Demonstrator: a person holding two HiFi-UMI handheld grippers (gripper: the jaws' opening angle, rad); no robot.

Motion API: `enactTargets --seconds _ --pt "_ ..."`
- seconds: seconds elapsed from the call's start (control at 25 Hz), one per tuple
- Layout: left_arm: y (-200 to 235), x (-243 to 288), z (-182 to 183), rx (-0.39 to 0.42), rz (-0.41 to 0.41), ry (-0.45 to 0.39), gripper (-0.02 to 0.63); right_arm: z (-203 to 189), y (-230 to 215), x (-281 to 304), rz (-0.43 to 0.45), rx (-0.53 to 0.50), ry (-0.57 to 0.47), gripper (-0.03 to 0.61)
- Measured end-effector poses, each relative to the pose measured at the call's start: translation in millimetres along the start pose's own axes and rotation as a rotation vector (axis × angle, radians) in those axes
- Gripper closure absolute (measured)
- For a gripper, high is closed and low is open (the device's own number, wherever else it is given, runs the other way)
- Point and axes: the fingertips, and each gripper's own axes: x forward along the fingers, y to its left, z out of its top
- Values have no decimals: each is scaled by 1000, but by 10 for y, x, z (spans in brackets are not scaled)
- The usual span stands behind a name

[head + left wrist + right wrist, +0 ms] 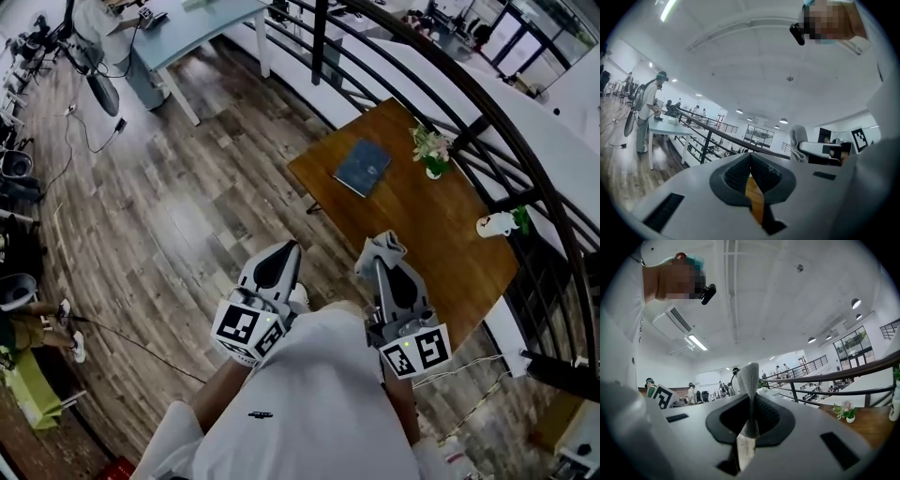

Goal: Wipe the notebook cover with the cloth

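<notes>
Right now you hold two grippers close in front of your body. Your left gripper (282,253) has its jaws pressed together with nothing between them. Beyond it, one blue-grey notebook (362,167) lies flat near the far left corner of the single brown wooden table (450,258), well apart from both grippers. Your right gripper (382,247) is clamped on one grey cloth (749,377), which sticks up past the jaw tips. Farther right, two small vases stand on the table by the dark railing (487,117): one with flowers (431,150) and one white (495,224).
</notes>
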Motion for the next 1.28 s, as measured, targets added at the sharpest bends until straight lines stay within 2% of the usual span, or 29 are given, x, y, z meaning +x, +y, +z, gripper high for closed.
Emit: enactTargets --seconds 0.32,0.56,0.72,0.92,1.28 --pt "336 163 -51 -21 20 23 595 -160 -112 406 10 17 50 551" --pt "384 405 -12 -16 30 52 595 -224 -337 688 28 52 80 551" --pt "387 702 40 15 3 83 595 -214 -521 917 37 51 76 549" --pt "449 1149 73 31 9 103 595 -193 -883 1157 34 79 66 549" --pt "441 1956 -10 59 -16 148 595 -249 -1571 1428 20 110 72 549"
